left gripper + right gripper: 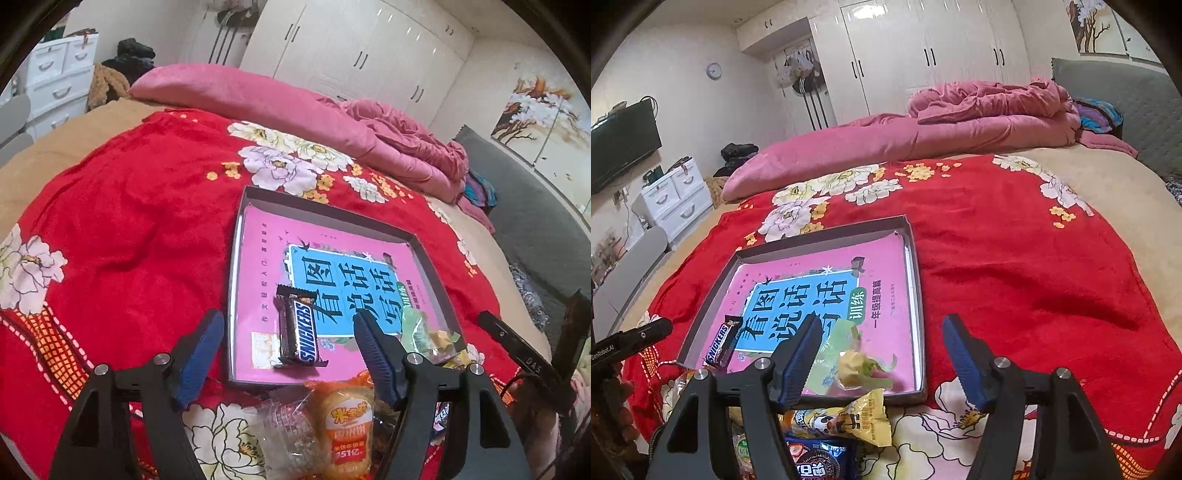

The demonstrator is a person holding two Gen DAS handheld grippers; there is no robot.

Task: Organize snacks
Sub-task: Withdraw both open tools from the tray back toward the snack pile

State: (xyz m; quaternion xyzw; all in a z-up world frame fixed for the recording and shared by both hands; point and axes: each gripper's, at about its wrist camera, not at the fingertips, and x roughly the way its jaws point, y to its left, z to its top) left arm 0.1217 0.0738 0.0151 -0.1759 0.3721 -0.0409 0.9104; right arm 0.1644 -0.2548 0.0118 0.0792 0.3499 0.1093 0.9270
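A shallow grey box (334, 212) (820, 230) lined with a pink book lies on the red bed cover. A Snickers bar (301, 328) (721, 343) lies in its near left part. A green-wrapped yellow snack (858, 363) (424, 332) lies in its near right part. Loose snacks sit in front of the box: an orange rice-cake pack (347, 424), a clear pack (288, 432), a yellow panda pack (849, 417) and a blue cookie pack (816, 461). My left gripper (288, 332) is open above the Snickers. My right gripper (881, 338) is open above the box's near right corner.
A red floral blanket (1015, 266) covers the bed. A pink quilt (923, 133) is piled at the far side by the grey headboard (1126, 99). White drawers (677, 199) and a TV (620, 140) stand at the left; wardrobes line the back wall.
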